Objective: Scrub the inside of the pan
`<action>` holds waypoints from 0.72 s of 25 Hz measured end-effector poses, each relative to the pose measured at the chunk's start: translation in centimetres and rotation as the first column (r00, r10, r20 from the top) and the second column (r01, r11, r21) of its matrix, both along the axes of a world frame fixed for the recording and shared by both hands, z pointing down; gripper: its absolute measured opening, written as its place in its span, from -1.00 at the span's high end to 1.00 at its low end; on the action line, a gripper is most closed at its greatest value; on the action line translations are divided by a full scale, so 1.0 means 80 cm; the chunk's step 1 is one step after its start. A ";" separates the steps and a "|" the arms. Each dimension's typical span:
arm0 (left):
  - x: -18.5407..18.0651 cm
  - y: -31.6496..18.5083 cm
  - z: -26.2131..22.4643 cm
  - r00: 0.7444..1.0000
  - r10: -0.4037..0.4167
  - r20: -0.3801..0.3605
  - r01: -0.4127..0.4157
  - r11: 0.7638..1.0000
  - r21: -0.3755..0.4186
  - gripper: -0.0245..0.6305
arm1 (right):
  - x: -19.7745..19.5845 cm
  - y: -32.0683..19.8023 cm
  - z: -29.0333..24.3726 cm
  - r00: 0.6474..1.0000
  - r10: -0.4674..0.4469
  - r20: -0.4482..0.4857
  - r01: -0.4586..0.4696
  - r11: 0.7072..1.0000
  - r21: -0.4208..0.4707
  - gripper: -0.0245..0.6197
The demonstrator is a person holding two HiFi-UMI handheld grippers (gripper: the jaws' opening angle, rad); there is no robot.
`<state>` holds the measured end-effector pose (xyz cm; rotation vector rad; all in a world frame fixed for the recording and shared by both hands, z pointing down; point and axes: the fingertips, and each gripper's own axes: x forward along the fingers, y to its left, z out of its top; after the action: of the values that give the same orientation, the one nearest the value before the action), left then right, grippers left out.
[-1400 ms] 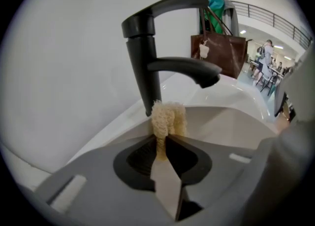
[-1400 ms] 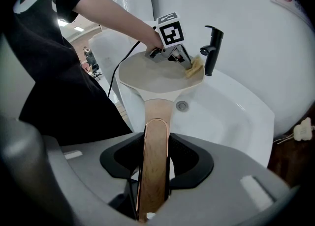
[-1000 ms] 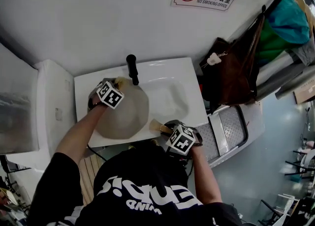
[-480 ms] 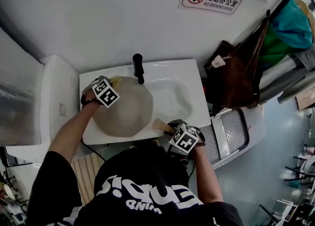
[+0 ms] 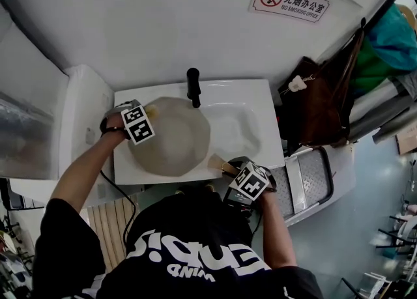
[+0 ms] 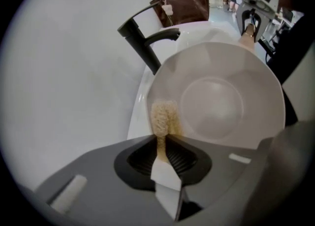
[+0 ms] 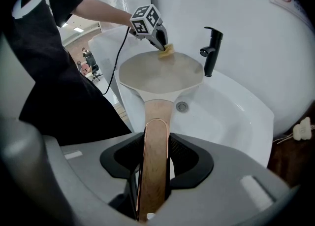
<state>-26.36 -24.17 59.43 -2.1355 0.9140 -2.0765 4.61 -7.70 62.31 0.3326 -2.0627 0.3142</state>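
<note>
Yellowish scrub pad (image 6: 164, 116) is what your left gripper (image 6: 165, 156) is clenched on. The jaws are pinched tight on its lower end, and the fuzzy top pokes out ahead of them. From the head view, that gripper (image 5: 146, 112) sits at the back-left of the pan (image 5: 172, 138), near the sink's left edge. The pad (image 5: 151, 107) looks pressed against the pan's inner wall just under the rim, though I can't tell how hard.

The pan itself is a cream one with a faceted rim. It fills the left half of the white sink (image 5: 254, 105), and its inside (image 6: 216, 102) faces up and looks plain and pale, with a round flat bottom. The black faucet (image 5: 193, 86) stands at the sink's back edge, just beside the pan's back rim. The right half of the basin is bare, and the drain (image 7: 182, 106) shows just past the pan in the right gripper view.

The pan's wooden handle (image 7: 157, 121) runs toward the sink's front edge. Your right gripper (image 7: 155, 171) has it grasped, the handle lying straight between the two jaws with a coppery end cap. From above, that gripper (image 5: 233, 169) is right at the front edge, a bit right of the middle.

Further right, a brown bag (image 5: 319, 102) hangs beside the sink. A no-smoking sign (image 5: 288, 1) is on the wall above it.
</note>
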 end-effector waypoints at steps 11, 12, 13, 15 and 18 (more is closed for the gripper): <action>-0.007 0.078 0.001 0.998 0.070 -0.004 -0.070 0.981 -0.180 0.77 | -0.002 0.000 -0.002 1.000 0.004 0.013 -0.004 1.000 0.002 0.41; -0.006 0.086 0.002 0.997 0.075 -0.009 -0.075 0.977 -0.199 0.78 | -0.002 0.000 -0.002 1.000 0.004 0.013 -0.004 1.000 0.003 0.41; -0.005 0.094 0.003 0.997 0.076 -0.017 -0.078 0.972 -0.221 0.78 | -0.002 0.000 -0.002 1.000 0.003 0.013 -0.004 1.000 0.003 0.41; -0.002 0.110 0.004 0.997 0.068 -0.038 -0.075 0.961 -0.266 0.78 | -0.002 0.000 -0.002 1.000 0.003 0.014 -0.003 1.000 0.002 0.41; 0.003 0.130 0.006 0.996 0.068 -0.057 -0.083 0.943 -0.322 0.78 | -0.001 0.001 -0.003 1.000 0.004 0.017 -0.004 1.000 0.001 0.41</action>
<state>-26.16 -13.74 59.87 -2.3330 0.5096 -2.2830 4.50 -7.62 62.03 0.3356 -2.0794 0.3196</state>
